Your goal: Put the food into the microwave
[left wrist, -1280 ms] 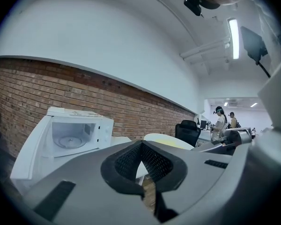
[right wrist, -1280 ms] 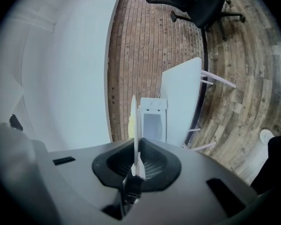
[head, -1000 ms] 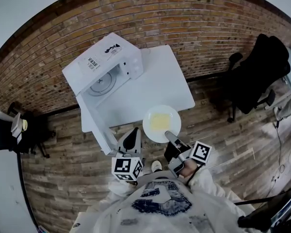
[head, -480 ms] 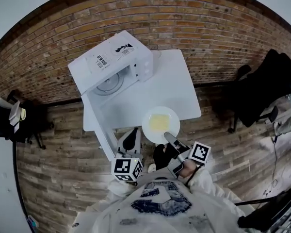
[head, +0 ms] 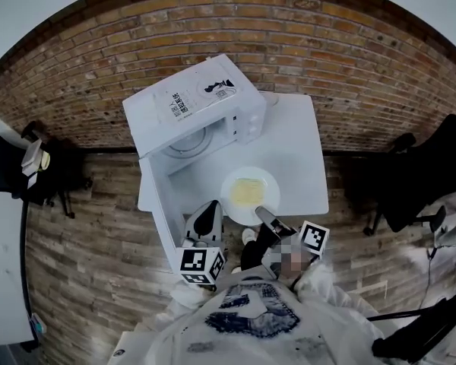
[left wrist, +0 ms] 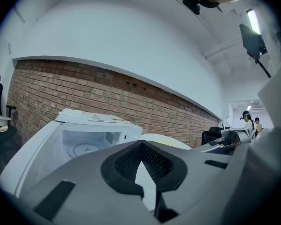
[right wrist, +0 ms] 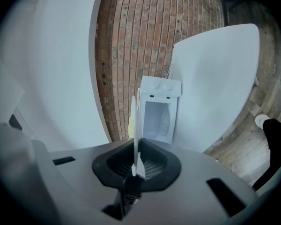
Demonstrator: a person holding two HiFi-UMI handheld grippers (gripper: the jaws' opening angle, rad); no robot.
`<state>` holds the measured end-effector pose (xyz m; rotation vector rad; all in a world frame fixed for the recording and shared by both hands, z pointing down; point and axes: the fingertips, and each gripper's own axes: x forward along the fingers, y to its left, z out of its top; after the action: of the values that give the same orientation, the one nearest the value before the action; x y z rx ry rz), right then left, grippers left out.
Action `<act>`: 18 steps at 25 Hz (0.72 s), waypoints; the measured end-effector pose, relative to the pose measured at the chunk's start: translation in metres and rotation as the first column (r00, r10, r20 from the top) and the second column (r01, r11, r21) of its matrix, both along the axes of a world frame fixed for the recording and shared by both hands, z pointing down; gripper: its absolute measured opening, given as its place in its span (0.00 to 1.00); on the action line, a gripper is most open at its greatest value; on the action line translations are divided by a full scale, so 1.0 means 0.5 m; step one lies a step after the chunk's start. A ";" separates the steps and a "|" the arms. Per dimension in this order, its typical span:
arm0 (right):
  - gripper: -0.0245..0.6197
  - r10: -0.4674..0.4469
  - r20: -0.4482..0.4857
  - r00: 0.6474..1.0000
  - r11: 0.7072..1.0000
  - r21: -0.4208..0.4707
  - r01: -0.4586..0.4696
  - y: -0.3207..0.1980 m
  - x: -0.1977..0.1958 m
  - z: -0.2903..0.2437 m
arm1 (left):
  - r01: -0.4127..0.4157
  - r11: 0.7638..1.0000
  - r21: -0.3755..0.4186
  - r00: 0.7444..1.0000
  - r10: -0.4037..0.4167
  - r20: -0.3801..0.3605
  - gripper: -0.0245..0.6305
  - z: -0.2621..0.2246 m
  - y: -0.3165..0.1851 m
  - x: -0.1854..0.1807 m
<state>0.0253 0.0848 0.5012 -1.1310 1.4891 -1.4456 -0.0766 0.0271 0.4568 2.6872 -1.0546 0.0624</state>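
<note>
Plate point(head: 249, 195) of food point(head: 247, 191), rim clamped in right gripper point(head: 262, 213), has come in from the table's point(head: 300, 166) near corner to over its near edge, now facing the open microwave point(head: 197, 101) at the far-left corner; left gripper point(head: 209, 207) clenched, empty, so the carry-in looks about lined up.

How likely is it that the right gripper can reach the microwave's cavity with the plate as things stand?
Probably yes. The microwave door stands swung open, the cavity faces the person, and nothing shows on the table between it and the plate clamped in the right gripper.
</note>
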 end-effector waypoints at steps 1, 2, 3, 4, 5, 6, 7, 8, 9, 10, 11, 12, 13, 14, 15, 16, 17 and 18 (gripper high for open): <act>0.09 -0.012 0.000 1.000 1.000 -0.001 0.012 -0.017 0.006 0.001 | 0.015 1.000 -0.004 1.000 -0.015 0.001 0.05 0.002 -0.014 0.002; 0.09 -0.024 0.000 1.000 1.000 -0.002 0.024 -0.034 0.011 0.002 | 0.031 0.999 -0.008 1.000 -0.031 0.002 0.05 0.004 -0.027 0.003; 0.09 -0.036 0.001 0.999 0.999 -0.003 0.036 -0.050 0.015 0.003 | 0.048 0.999 -0.010 0.999 -0.048 0.004 0.05 0.004 -0.041 0.004; 0.09 -0.048 0.003 0.999 0.999 -0.006 0.048 -0.067 0.019 0.003 | 0.064 0.998 -0.011 0.998 -0.064 0.006 0.05 0.004 -0.055 0.005; 0.09 -0.061 0.006 0.998 0.998 -0.008 0.061 -0.084 0.023 0.003 | 0.079 0.997 -0.013 0.997 -0.079 0.008 0.05 0.004 -0.069 0.006; 0.09 -0.075 0.008 0.997 0.997 -0.010 0.075 -0.100 0.026 0.004 | 0.094 0.995 -0.015 0.996 -0.093 0.010 0.05 0.004 -0.083 0.008; 0.09 -0.089 0.010 0.996 0.996 -0.012 0.089 -0.116 0.029 0.006 | 0.107 0.994 -0.018 0.994 -0.107 0.012 0.05 0.005 -0.097 0.011; 0.09 -0.104 0.010 0.995 0.994 -0.014 0.104 -0.131 0.032 0.009 | 0.121 0.992 -0.021 0.993 -0.120 0.014 0.05 0.007 -0.108 0.013; 0.09 -0.118 0.010 0.993 0.993 -0.017 0.119 -0.144 0.035 0.012 | 0.135 0.991 -0.026 0.991 -0.134 0.017 0.05 0.009 -0.118 0.014; 0.09 -0.133 0.012 0.991 0.991 -0.019 0.134 -0.158 0.037 0.015 | 0.150 0.988 -0.031 0.989 -0.149 0.020 0.05 0.012 -0.128 0.014; 0.09 -0.149 0.016 0.989 0.989 -0.022 0.149 -0.171 0.037 0.017 | 0.166 0.985 -0.036 0.986 -0.165 0.023 0.05 0.014 -0.137 0.014; 0.09 -0.165 0.022 0.986 0.986 -0.024 0.165 -0.184 0.037 0.019 | 0.182 0.982 -0.040 0.983 -0.181 0.027 0.05 0.016 -0.146 0.013; 0.09 -0.180 0.027 0.983 0.983 -0.025 0.180 -0.196 0.038 0.020 | 0.198 0.979 -0.043 0.980 -0.196 0.031 0.05 0.017 -0.155 0.013; 0.09 -0.194 0.029 0.981 0.981 -0.026 0.195 -0.207 0.039 0.021 | 0.211 0.977 -0.044 0.977 -0.210 0.035 0.05 0.017 -0.163 0.014; 0.09 -0.207 0.028 0.978 0.978 -0.026 0.208 -0.218 0.041 0.023 | 0.222 0.974 -0.043 0.975 -0.221 0.038 0.05 0.018 -0.171 0.016; 0.09 -0.219 0.025 0.975 0.975 -0.025 0.220 -0.229 0.043 0.026 | 0.232 0.972 -0.042 0.972 -0.231 0.041 0.05 0.018 -0.179 0.018; 0.09 -0.232 0.021 0.973 0.972 -0.025 0.232 -0.239 0.045 0.028 | 0.243 0.969 -0.040 0.970 -0.241 0.043 0.05 0.018 -0.186 0.019; 0.09 -0.246 0.020 0.969 0.969 -0.025 0.246 -0.249 0.044 0.030 | 0.255 0.966 -0.040 0.966 -0.253 0.046 0.05 0.020 -0.194 0.019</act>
<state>0.0475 -0.0395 0.5163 -0.9732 1.6481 -1.6417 -0.0670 -0.0698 0.4666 2.4969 -1.3837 0.0921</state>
